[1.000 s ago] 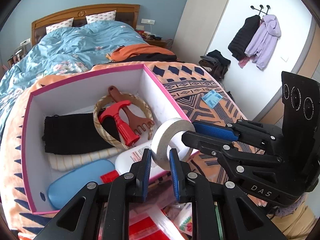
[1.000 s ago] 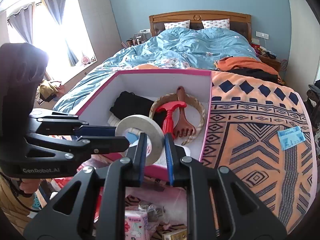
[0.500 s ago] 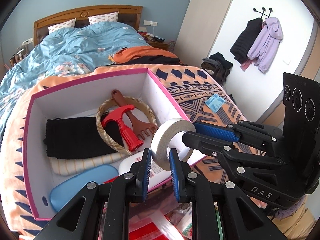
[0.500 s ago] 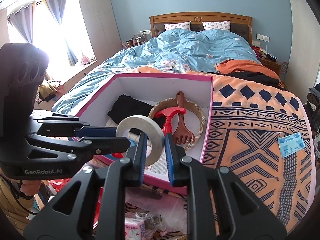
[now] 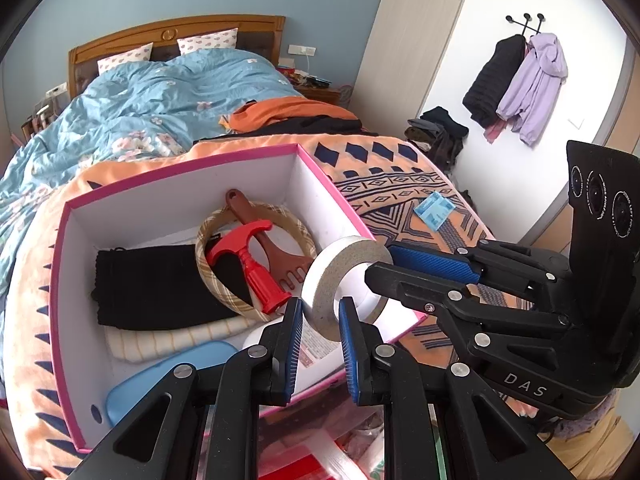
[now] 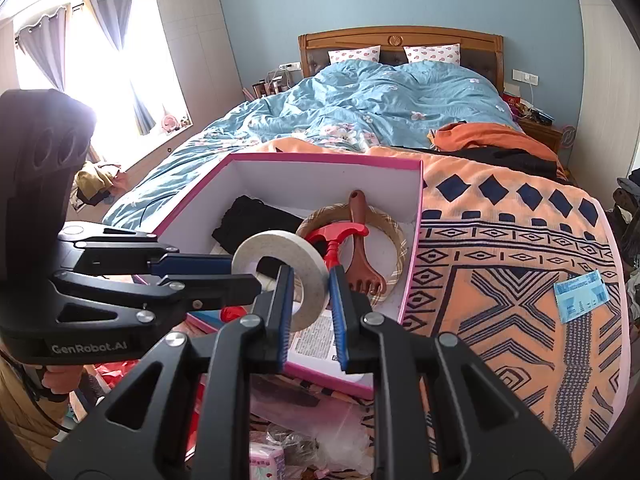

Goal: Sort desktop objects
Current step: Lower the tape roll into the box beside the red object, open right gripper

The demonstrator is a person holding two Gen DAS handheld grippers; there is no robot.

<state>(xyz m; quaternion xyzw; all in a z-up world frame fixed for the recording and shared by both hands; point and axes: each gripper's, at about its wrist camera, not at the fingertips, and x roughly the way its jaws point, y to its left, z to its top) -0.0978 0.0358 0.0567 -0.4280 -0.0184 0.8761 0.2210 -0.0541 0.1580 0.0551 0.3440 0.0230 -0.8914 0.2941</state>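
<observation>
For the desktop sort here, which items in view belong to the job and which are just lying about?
Part of the job:
tape roll, gripped by left tongs and right tongs
pink box
red tool, brown rake, woven ring in it

Lying about:
blue packet
hanging jackets
orange garment

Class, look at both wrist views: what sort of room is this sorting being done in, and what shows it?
Almost certainly a home bedroom. A bed with a blue quilt and a wooden headboard fills the room, and jackets hang on wall hooks.
</observation>
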